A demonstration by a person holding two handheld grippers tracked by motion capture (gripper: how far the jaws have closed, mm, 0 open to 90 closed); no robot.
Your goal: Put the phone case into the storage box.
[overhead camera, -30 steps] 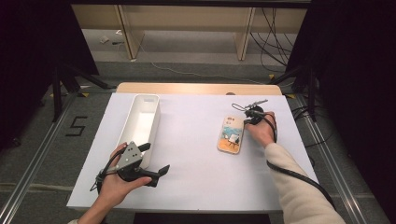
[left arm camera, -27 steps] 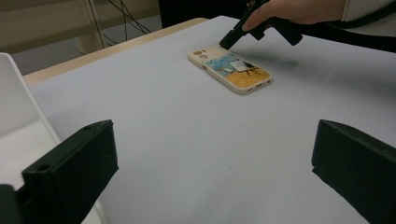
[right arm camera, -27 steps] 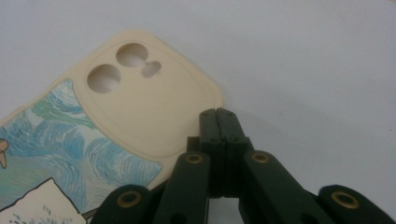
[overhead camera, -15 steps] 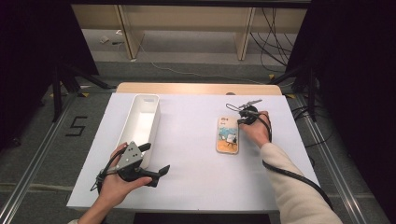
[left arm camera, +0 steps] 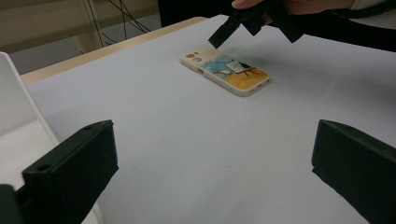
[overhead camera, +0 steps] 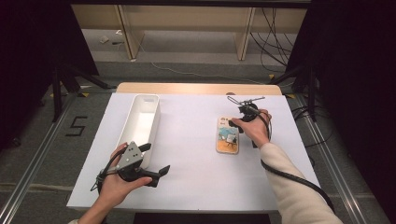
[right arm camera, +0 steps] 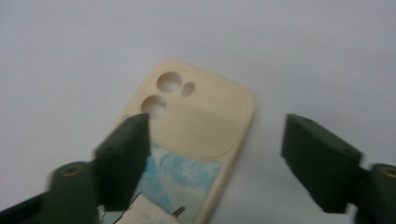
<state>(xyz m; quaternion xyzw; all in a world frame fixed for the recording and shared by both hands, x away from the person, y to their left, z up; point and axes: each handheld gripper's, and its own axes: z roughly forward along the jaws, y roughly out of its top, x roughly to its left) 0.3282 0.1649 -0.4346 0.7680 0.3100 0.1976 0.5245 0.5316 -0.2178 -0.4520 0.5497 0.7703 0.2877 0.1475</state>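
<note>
A cream phone case point(overhead camera: 227, 135) with a blue and orange picture lies flat on the white table point(overhead camera: 196, 186), right of the middle. My right gripper point(overhead camera: 235, 122) hovers open over its far end, the one with the camera holes. In the right gripper view the case point(right arm camera: 196, 135) lies below the spread jaws of that gripper point(right arm camera: 217, 154), which touch nothing. My left gripper point(overhead camera: 156, 159) rests open near the front left, with nothing between its jaws. In the left gripper view point(left arm camera: 215, 163) its jaws point toward the case point(left arm camera: 226, 71), where the right gripper point(left arm camera: 233, 25) hangs.
A long white bin point(overhead camera: 156, 122) stands on the left half of the table, just beyond my left hand; its wall point(left arm camera: 18, 102) shows in the left gripper view. A wooden strip point(overhead camera: 196, 88) edges the table's far side. Cables lie on the floor beyond.
My right hand and gripper have shifted slightly left over the case's far end, and the case now lies a little straighter. The left gripper has not moved.
</note>
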